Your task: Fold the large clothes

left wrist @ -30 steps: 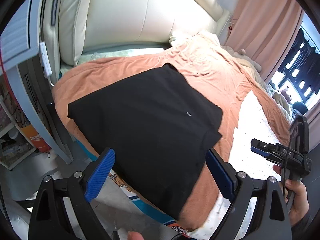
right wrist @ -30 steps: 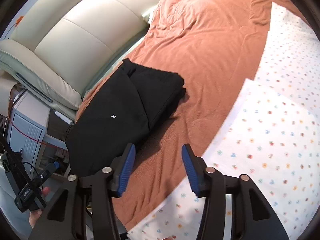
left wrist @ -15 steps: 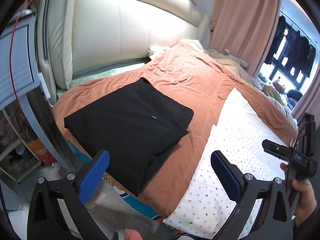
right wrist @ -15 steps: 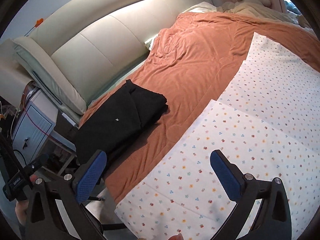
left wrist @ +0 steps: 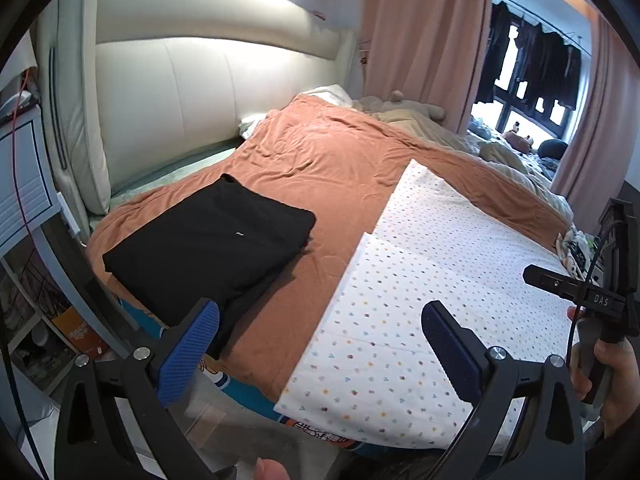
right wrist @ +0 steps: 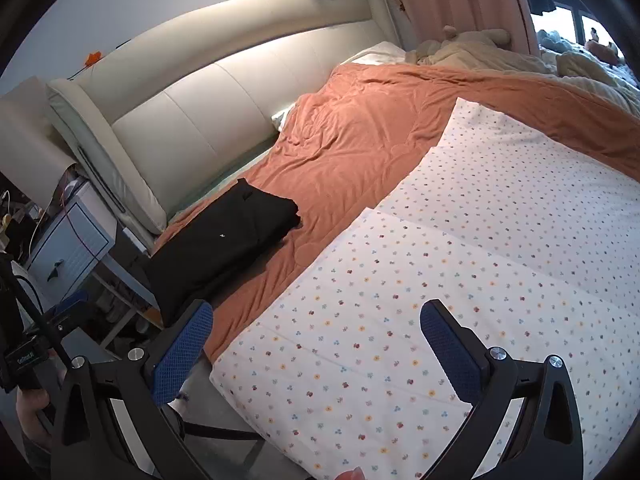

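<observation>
- We see the black garment (left wrist: 208, 248) lying folded into a flat rectangle at the bed's near left corner, on the orange blanket (left wrist: 340, 168); we judge the folding done.
- Its long axis runs from the near edge toward the headboard (left wrist: 168, 96).
- Our left gripper (left wrist: 320, 344) is spread wide and empty, above the near edge.
- Our right gripper (right wrist: 320, 344) is likewise spread and empty, over the dotted sheet (right wrist: 440, 280).

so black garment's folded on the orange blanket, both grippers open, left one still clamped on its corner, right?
No. The left gripper holds nothing; the left wrist view shows it open and clear of the folded black garment on the orange blanket. Right gripper is open too.
</observation>
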`<move>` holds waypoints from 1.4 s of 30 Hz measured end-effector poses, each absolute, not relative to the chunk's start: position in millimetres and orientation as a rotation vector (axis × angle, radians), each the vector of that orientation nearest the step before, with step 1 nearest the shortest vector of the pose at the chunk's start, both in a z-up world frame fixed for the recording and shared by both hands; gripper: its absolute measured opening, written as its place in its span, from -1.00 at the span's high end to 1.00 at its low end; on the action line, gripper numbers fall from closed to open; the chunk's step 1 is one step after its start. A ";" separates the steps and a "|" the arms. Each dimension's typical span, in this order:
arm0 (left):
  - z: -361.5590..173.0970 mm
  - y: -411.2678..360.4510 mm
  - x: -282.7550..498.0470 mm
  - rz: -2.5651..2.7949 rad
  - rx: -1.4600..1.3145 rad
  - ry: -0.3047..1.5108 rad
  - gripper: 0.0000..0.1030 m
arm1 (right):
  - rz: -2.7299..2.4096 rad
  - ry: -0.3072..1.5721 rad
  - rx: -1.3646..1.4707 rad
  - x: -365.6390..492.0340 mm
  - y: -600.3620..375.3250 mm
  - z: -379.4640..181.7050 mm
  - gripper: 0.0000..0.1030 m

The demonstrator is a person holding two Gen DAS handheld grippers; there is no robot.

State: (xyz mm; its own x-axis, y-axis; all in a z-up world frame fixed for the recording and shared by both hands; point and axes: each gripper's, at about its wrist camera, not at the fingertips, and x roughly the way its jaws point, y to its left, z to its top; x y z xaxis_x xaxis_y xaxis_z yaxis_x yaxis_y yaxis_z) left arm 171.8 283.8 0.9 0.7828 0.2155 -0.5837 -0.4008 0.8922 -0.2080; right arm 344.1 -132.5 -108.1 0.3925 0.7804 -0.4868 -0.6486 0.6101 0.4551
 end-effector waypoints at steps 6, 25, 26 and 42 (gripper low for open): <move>11.1 254.0 149.2 0.301 -0.319 0.553 -1.00 | 0.861 0.674 0.208 300.3 -179.0 -108.4 -1.00; 32.8 171.9 34.3 0.201 -0.246 0.444 -1.00 | 0.754 0.599 0.259 167.0 -284.3 -114.1 -1.00; 32.7 169.4 28.5 0.197 -0.244 0.438 -1.00 | 0.748 0.592 0.260 160.0 -289.9 -114.5 -1.00; 17.6 122.6 -54.7 0.168 -0.191 0.395 -1.00 | 0.671 0.493 0.264 39.8 -336.0 -139.7 -1.00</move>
State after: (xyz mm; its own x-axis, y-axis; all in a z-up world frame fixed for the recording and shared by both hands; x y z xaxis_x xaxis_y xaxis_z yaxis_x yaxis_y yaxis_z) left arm -54.7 122.6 17.6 0.9094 0.1250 -0.3967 -0.1991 0.9682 -0.1513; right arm 39.8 -336.0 -139.7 0.6747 0.6502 -0.3493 -0.5283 0.7559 0.3866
